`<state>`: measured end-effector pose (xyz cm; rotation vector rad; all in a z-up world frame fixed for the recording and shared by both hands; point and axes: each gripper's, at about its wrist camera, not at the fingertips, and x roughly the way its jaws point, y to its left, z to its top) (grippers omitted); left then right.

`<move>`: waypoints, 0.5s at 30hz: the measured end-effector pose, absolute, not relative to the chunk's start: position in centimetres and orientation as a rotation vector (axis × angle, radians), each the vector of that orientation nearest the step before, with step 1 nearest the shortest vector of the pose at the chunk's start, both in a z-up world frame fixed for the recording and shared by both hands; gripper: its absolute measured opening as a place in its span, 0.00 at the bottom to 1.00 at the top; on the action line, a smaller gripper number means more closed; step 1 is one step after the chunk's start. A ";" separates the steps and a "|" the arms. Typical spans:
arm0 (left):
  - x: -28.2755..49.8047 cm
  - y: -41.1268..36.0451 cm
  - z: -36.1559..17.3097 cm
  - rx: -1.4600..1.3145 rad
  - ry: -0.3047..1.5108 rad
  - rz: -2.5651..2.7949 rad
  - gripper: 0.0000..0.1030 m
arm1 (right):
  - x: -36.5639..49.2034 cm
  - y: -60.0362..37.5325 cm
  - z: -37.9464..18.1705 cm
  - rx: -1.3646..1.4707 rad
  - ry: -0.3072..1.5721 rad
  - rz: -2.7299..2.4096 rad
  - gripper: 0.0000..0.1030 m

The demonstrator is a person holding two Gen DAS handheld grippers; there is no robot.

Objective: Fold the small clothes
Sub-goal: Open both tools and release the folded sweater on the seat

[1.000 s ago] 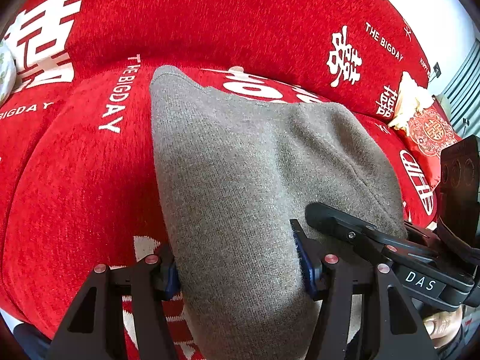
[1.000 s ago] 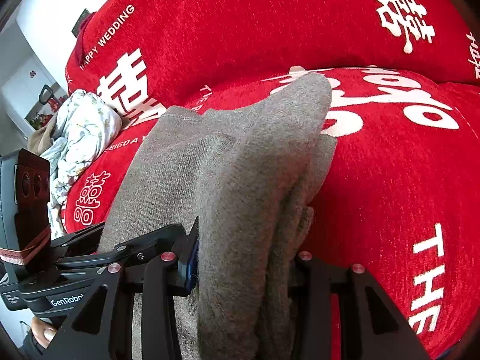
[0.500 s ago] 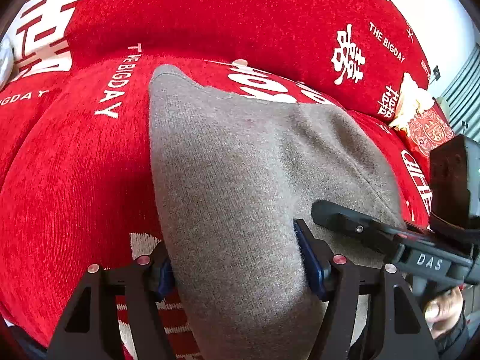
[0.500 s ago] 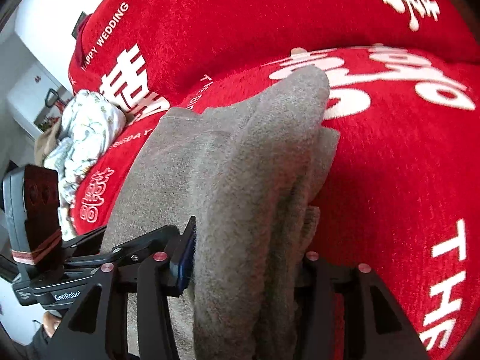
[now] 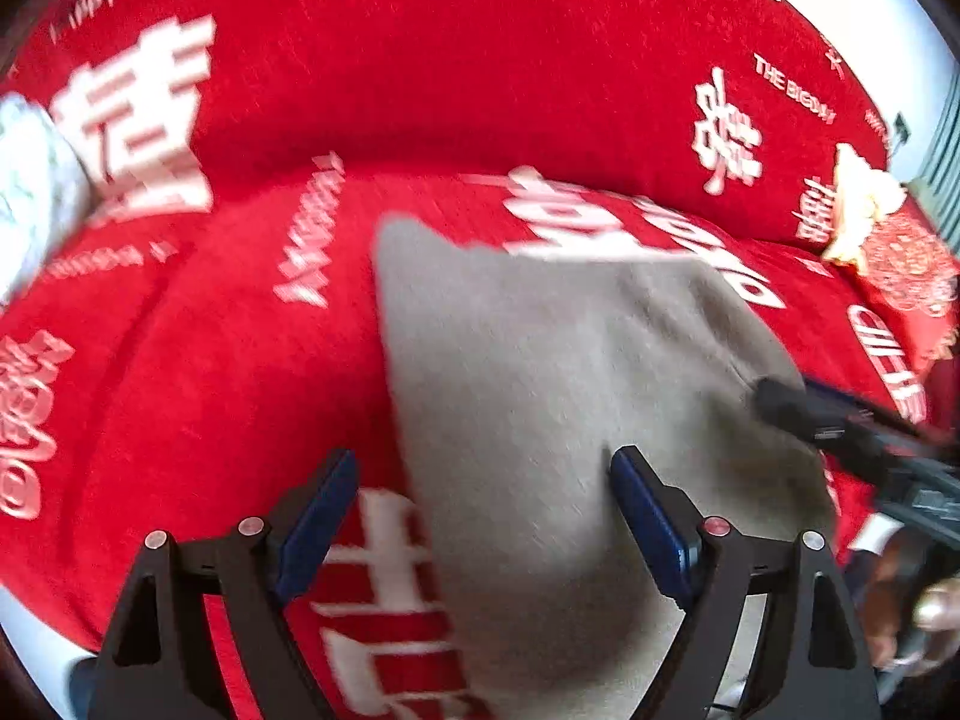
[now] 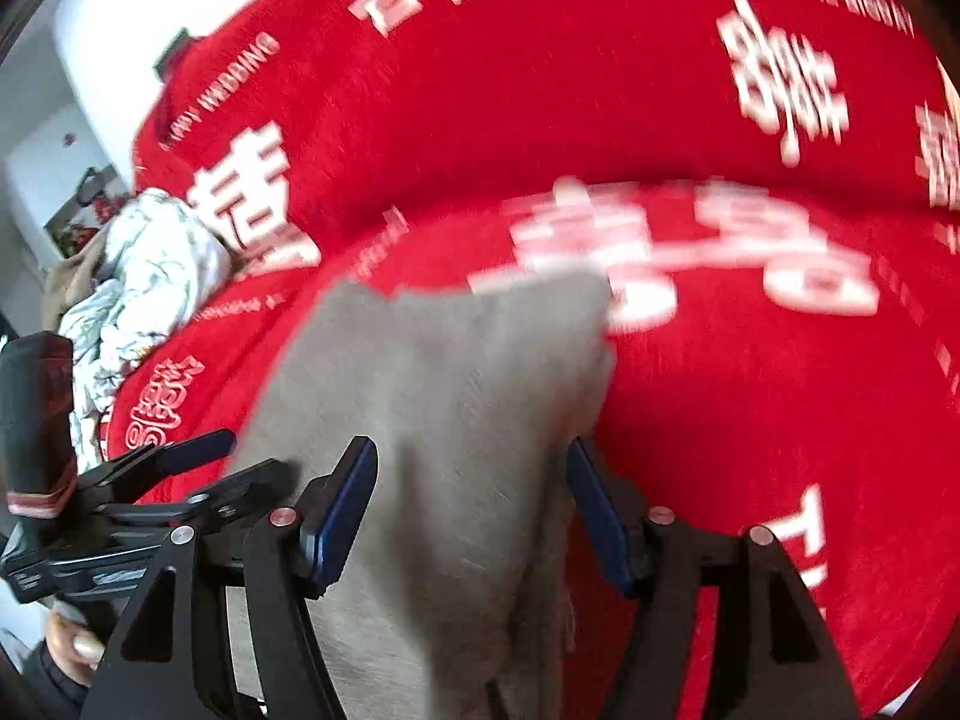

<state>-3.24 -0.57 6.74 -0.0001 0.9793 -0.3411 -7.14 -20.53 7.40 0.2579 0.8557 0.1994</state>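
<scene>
Left wrist view shows the left tongs [image 5: 480, 516] opening around the folded grey garment [image 5: 558, 396] on the red sofa cover [image 5: 210, 390]; the right tongs [image 6: 471, 510] open likewise, pads clear of the cloth.

A red sofa cover [image 5: 252, 396] with white lettering; a crumpled white floral cloth [image 6: 144, 276] at its end.

A home living room, seen from a sofa seat.
A sofa [image 5: 480, 90] under a red wedding-print cover fills both views; at ten o'clock in the right wrist view lie crumpled white clothes [image 6: 144, 276], with a white wall [image 6: 120, 12] behind.
</scene>
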 end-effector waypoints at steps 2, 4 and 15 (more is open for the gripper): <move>-2.6 -0.8 7.1 0.029 0.975 -0.294 0.85 | -7.3 -20.0 9.2 0.226 0.801 0.222 0.68; -1.8 -1.1 6.9 0.052 0.994 -0.263 0.85 | -6.7 -19.2 9.7 0.233 0.801 0.303 0.68; 0.8 -1.0 4.2 0.045 1.052 -0.269 0.96 | -2.0 -21.3 4.3 0.365 0.973 0.310 0.67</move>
